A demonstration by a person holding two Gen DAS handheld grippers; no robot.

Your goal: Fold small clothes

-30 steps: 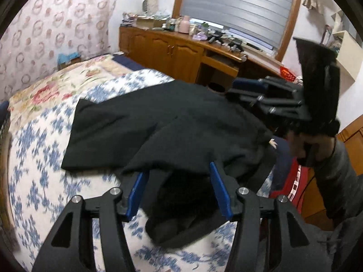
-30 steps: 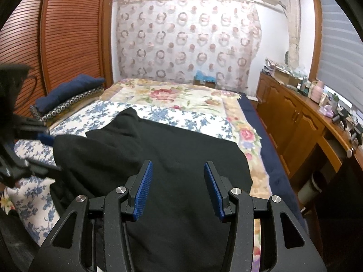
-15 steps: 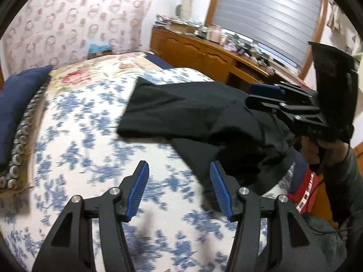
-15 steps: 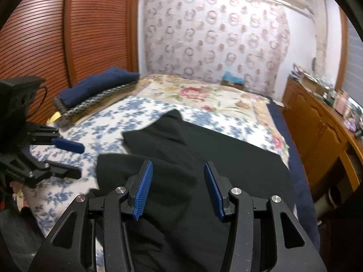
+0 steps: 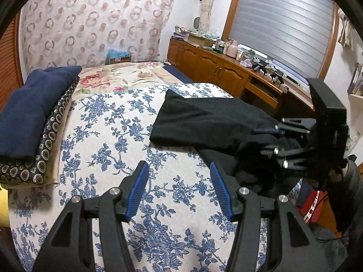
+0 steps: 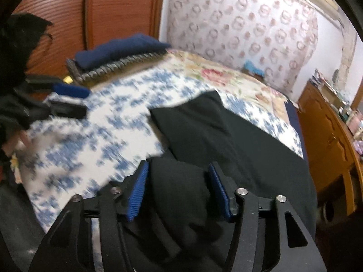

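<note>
A black garment [image 5: 204,122] lies partly folded on the blue-flowered bedspread [image 5: 109,140], toward the bed's right side. It also shows in the right wrist view [image 6: 226,140]. My left gripper [image 5: 179,181] is open and empty above bare bedspread, left of the garment. My right gripper [image 6: 177,185] is open, with a bunched fold of the garment rising between its blue pads [image 6: 138,190]. In the left wrist view the right gripper [image 5: 270,142] sits over the garment's near right end. The right wrist view is motion-blurred.
A navy cushion [image 5: 27,104] on a patterned pillow [image 5: 52,140] lies at the bed's left. A wooden cabinet [image 5: 217,70] with clutter runs along the right wall under a blind. A patterned curtain [image 5: 90,22] hangs behind. A wooden wardrobe [image 6: 102,11] stands at the left.
My left gripper has swung left off the garment, now over bare bedspread. My right gripper has moved down and left over the garment's bunched end. Both stayed open.
</note>
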